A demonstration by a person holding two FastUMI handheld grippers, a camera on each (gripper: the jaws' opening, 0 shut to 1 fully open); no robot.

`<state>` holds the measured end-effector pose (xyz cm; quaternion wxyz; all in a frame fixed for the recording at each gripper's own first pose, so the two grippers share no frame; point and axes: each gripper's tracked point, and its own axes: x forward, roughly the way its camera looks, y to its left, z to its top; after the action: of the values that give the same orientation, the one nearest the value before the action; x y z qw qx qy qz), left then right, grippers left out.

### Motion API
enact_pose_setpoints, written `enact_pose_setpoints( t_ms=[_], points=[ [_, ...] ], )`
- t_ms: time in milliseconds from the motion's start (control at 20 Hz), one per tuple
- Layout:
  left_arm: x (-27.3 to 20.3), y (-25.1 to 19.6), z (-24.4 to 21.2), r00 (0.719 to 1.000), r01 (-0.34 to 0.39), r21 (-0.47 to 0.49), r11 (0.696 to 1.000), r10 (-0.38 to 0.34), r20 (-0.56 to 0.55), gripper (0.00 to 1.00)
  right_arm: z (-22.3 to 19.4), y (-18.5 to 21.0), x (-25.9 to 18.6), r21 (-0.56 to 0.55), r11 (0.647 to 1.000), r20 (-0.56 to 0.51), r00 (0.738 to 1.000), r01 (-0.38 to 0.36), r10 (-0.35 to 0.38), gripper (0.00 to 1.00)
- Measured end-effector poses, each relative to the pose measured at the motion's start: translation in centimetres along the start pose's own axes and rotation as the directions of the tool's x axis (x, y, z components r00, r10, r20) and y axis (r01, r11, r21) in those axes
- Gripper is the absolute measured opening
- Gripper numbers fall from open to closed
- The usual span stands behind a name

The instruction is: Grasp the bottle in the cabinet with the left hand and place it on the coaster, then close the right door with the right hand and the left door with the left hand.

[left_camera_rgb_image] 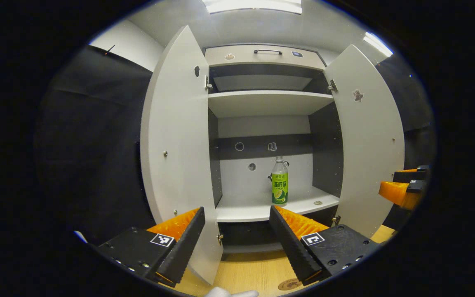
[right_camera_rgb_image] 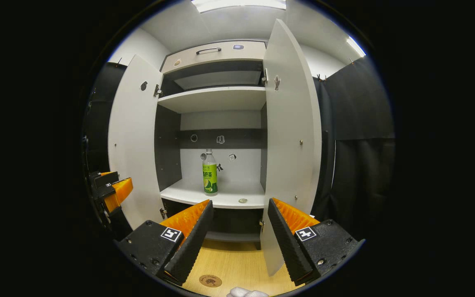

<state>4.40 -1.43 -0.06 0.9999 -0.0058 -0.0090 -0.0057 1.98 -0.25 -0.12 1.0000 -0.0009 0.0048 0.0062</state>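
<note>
Inside the open cabinet, the bottle stands upright on the lower shelf, with both doors swung wide: left door, right door. Nearer, the coaster lies flat on the wooden table. The left tool and the right tool each have fingers spread apart, holding nothing, well short of the cabinet.

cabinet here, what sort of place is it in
Likely a staged recording booth, not a home: black cloth walls flank a white cabinet holding one bottle, with a coaster on the wooden tabletop.
</note>
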Motion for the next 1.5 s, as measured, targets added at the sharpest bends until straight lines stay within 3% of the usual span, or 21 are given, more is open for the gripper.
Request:
enact_pose_setpoints(
  t_ms=[700,900,1150,1400,1450,1500],
  points=[
    [21.5,-8.7,2.9,0.987,0.117,-0.037,0.992,-0.112,0.119,0.96,1.7,0.1,0.6,-0.072,0.996,-0.012,0.999,0.045,-0.046,0.82],
    [27.4,-11.6,1.1,0.988,0.13,-0.064,0.99,-0.124,0.087,0.96,1.3,0.3,0.9,-0.092,0.994,-0.04,0.997,0.063,-0.067,0.82],
    [31.0,-13.8,-2.0,0.99,0.136,-0.052,0.989,-0.134,0.045,0.96,0.4,0.4,1.2,-0.094,0.993,-0.081,0.994,0.069,-0.076,0.82],
    [33.7,-14.3,-3.3,0.995,0.1,-0.033,0.994,-0.1,0.014,0.96,-0.2,0.0,0.4,-0.103,0.991,-0.092,0.991,0.084,-0.093,0.82],
    [33.9,-14.1,-3.4,0.996,0.087,-0.024,0.996,-0.087,0.014,0.93,-0.2,-0.2,0.1,-0.102,0.991,-0.094,0.991,0.085,-0.095,0.82],
    [33.9,-13.5,-3.5,0.998,0.064,-0.016,0.998,-0.064,0.006,0.84,-0.3,-0.2,-0.2,-0.1,0.991,-0.096,0.991,0.084,-0.093,0.82]
  ],
)
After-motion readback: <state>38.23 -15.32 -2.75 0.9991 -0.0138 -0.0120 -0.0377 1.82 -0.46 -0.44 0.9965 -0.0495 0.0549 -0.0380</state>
